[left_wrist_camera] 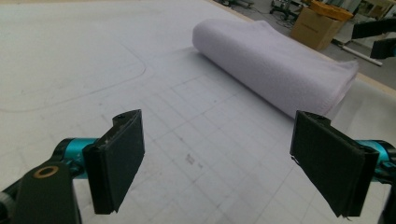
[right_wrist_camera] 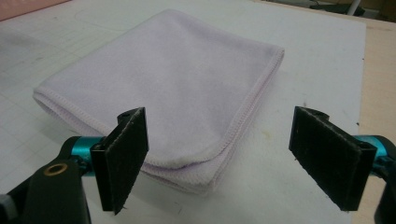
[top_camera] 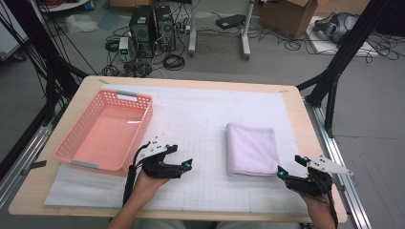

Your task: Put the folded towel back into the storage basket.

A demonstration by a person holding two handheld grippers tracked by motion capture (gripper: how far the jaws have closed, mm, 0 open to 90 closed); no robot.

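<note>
The tabletop point(top_camera: 296, 119) carries a white gridded mat point(top_camera: 200, 109), and everything here is placed from the folded lilac towel point(top_camera: 251, 149), which lies flat on the mat right of the mat's middle. Well to the left of the towel stands a pink plastic basket point(top_camera: 106, 131) at the mat's left edge. The left tongs point(top_camera: 184, 164) hover left of the towel, between it and the basket, pointing toward the towel; their jaws stand wide apart with nothing between them. The right tongs point(top_camera: 290, 167) sit just off the towel's near right corner, jaws likewise spread wide and holding nothing, the towel's folded corner point(right_wrist_camera: 205, 177) lying just ahead of them
</note>
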